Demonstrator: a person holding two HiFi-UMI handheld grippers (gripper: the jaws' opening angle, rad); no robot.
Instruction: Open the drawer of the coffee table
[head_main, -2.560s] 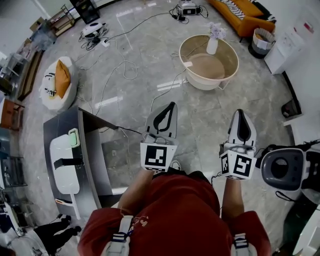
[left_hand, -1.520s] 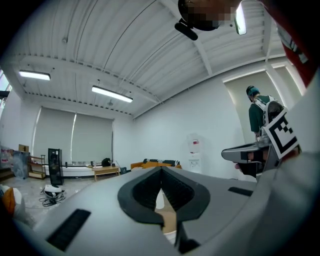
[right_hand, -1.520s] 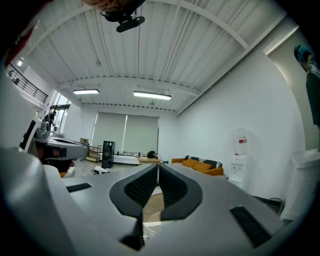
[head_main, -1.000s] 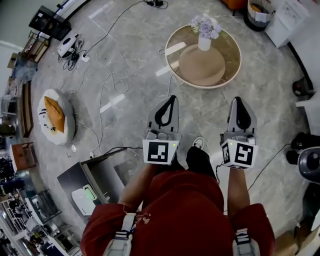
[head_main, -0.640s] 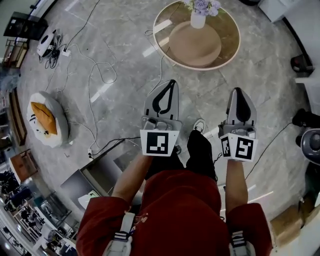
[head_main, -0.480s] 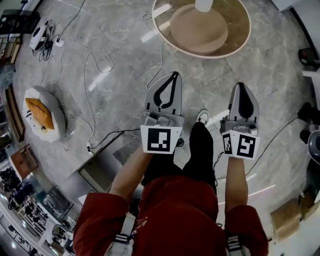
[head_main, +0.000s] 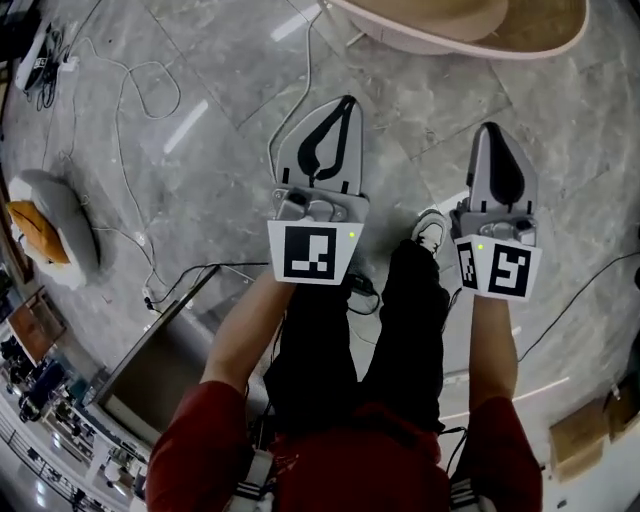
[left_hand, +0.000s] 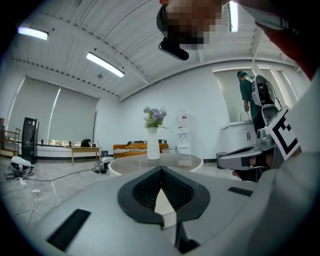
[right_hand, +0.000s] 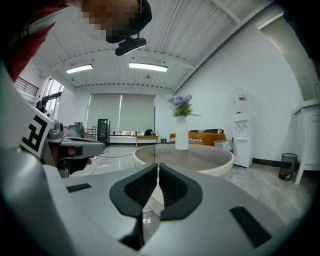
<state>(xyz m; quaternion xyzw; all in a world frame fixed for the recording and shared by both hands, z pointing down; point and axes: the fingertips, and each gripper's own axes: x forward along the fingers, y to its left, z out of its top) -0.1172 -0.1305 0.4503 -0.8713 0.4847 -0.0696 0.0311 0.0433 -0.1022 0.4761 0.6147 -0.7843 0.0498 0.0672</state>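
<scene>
We hold both grippers out level, side by side. Our left gripper (left_hand: 161, 172) has its jaws pressed together with nothing between them, and our right gripper (right_hand: 157, 167) is likewise closed and empty. The round coffee table (right_hand: 200, 156) stands ahead of both pairs of jaws, apart from them, its rim showing just over the tips. A white vase (left_hand: 153, 147) of flowers stands upright on it. We cannot make out the drawer. Loose cables (head_main: 130, 90) lie on the floor (head_main: 220, 160) left of the left gripper
</scene>
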